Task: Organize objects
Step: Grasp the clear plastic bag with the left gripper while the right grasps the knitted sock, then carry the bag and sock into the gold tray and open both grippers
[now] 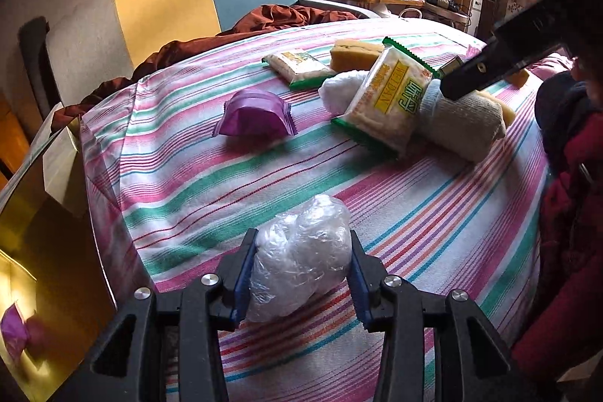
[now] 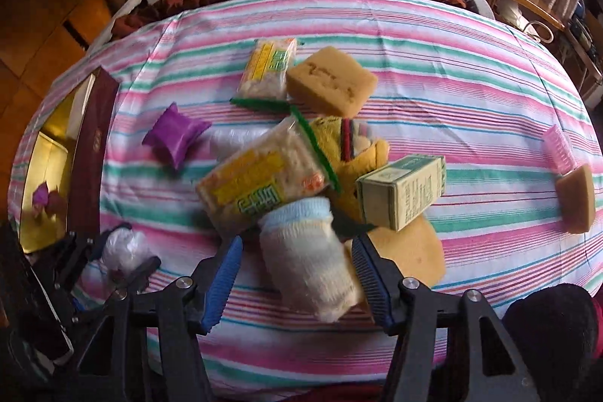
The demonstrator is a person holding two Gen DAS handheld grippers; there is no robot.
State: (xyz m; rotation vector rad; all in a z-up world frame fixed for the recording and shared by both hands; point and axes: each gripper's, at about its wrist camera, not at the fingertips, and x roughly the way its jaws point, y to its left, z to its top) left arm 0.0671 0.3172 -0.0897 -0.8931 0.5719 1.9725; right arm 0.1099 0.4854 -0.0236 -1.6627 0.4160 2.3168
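My left gripper is shut on a crumpled clear plastic bag just above the striped bed sheet. It also shows at the lower left of the right wrist view, where the bag sits in its jaws. My right gripper points down over a rolled cream sock with a pale blue cuff. The sock lies between the blue pads; the right pad is at its side and a gap shows on the left. A cracker pack leans on the sock's cuff.
A gold-lined box stands open at the bed's left edge with a purple packet inside. On the sheet lie another purple packet, a second cracker pack, sponges, a green carton, a yellow cloth and a pink brush. A person's red sleeve fills the right side.
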